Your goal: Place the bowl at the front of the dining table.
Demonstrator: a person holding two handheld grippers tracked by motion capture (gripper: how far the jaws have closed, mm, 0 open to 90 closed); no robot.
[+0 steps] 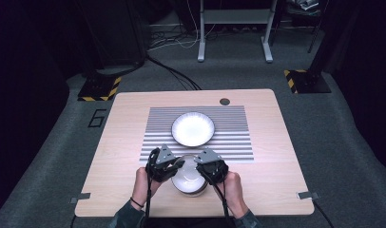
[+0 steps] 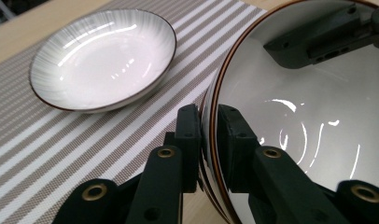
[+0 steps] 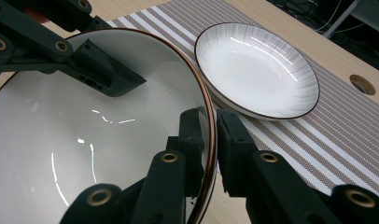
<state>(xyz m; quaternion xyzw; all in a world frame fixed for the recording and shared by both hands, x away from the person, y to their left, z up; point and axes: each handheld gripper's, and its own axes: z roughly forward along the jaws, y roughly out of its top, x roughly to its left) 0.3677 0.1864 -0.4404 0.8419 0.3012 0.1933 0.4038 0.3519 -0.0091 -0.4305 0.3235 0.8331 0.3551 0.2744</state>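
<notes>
A white bowl with a brown rim [image 1: 188, 181] sits near the table's front edge, between the person's hands. My left gripper [image 1: 179, 166] is shut on its left rim; in the left gripper view the jaws [image 2: 208, 126] pinch the bowl wall [image 2: 309, 107], one jaw inside and one outside. My right gripper [image 1: 199, 167] is shut on the opposite rim, and the right gripper view shows its jaws [image 3: 211, 135] clamping the bowl's edge [image 3: 85, 140]. Each gripper view has the other gripper across the bowl.
A shallow white plate with a dark rim [image 1: 193, 128] [image 2: 103, 58] [image 3: 257, 70] rests on a striped placemat [image 1: 229, 142] in the middle of the wooden table [image 1: 120, 142]. A round cable hole [image 1: 224, 101] lies at the table's far edge.
</notes>
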